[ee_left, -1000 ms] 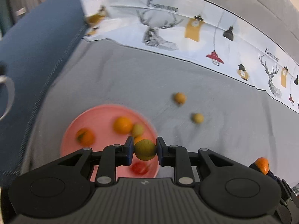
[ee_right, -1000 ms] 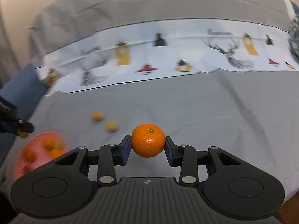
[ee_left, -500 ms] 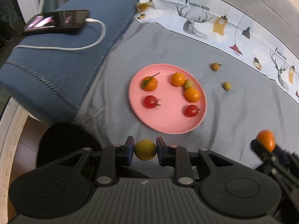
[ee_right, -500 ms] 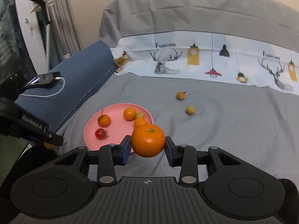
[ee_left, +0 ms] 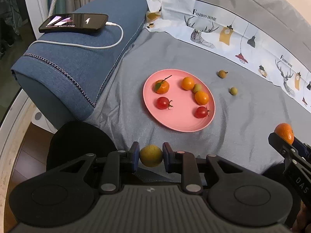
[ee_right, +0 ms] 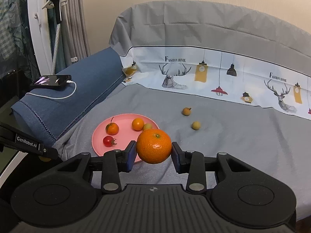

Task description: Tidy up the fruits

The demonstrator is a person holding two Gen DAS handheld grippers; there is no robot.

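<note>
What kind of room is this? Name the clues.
Probably a bedroom: the fruit lies on a bed with a grey sheet, a folded blue blanket bears a charging phone, and curtains hang behind.

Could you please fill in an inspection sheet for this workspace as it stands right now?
Surface: grey sheet, wrinkled, on a bed.
Job's things: pink plate holds two tomatoes, three orange fruits and one greenish fruit; two small fruits lie loose on the sheet beyond it.
Clutter: phone on the blue cushion.
Grippers: left claw shut on a yellow-green fruit; right claw shut on a mandarin.
Cables: white charging cable plugged into the phone.
Surroundings: curtain, printed bedding band.
</note>
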